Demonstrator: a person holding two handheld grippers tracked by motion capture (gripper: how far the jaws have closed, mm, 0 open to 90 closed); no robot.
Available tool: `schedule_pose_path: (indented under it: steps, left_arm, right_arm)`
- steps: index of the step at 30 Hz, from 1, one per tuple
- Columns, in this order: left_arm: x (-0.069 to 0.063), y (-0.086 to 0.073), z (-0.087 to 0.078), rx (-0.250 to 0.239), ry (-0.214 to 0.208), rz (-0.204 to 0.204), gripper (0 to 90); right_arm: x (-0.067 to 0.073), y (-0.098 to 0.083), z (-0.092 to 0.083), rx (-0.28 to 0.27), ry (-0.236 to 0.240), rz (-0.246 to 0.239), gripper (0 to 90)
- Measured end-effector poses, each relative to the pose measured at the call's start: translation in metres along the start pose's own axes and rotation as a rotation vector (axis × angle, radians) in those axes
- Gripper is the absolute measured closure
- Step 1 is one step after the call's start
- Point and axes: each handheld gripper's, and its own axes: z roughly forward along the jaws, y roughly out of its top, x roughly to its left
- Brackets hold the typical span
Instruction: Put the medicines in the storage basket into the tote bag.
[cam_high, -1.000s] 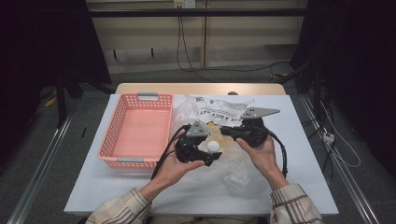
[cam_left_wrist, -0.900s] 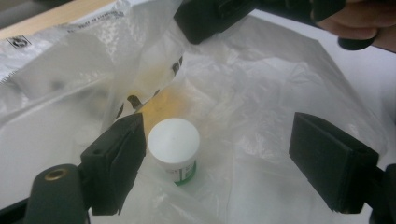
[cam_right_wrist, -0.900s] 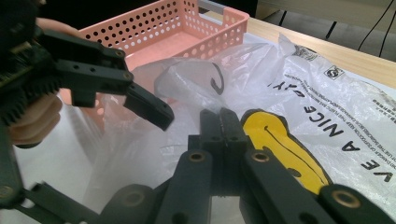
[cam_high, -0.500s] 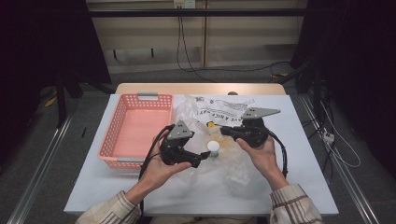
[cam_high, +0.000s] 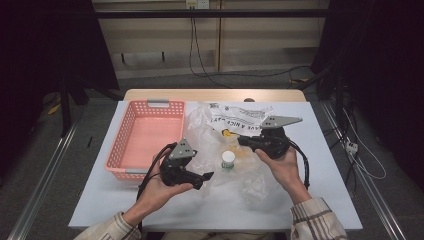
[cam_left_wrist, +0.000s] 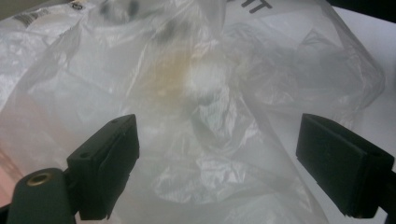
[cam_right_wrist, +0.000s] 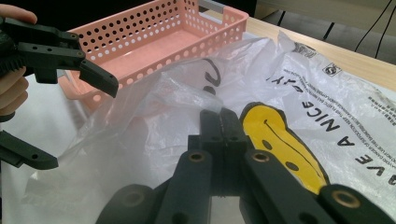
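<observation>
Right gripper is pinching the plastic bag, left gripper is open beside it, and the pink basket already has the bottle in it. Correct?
Not quite: the basket is empty. The high view shows the small bottle standing inside the bag, between the grippers. The rest holds: the right gripper is shut on a fold of the bag, and the left gripper is open beside it.

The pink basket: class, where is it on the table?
In the high view the basket sits at the table's left, beside the plastic bag.
</observation>
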Motion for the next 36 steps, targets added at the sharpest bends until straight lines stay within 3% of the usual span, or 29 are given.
schedule_pose_path:
  steps: [7, 15, 20, 22, 25, 36]
  left_arm:
    - [-0.003, -0.02, -0.005, 0.001, -0.007, -0.003, 13.0]
    - [-0.007, -0.035, -0.018, -0.032, -0.002, -0.001, 13.1]
    - [-0.009, -0.041, -0.023, -0.013, 0.012, -0.003, 13.5]
    - [-0.012, -0.044, -0.025, -0.005, 0.023, 0.01, 14.7]
    - [-0.013, -0.048, -0.027, -0.007, 0.031, 0.012, 14.7]
    - [-0.024, -0.055, -0.026, 0.01, 0.009, 0.011, 14.5]
  right_arm:
    - [0.003, -0.006, 0.002, 0.026, 0.004, -0.002, 90.0]
    - [0.006, -0.028, 0.003, 0.095, -0.005, 0.004, 90.0]
    - [0.009, -0.036, 0.005, 0.113, -0.005, -0.003, 89.1]
    - [0.01, -0.037, 0.001, 0.107, -0.022, 0.001, 71.5]
    - [0.012, -0.039, -0.009, 0.085, -0.046, 0.014, 59.4]
    - [0.015, -0.062, -0.044, 0.059, -0.138, 0.043, 26.4]
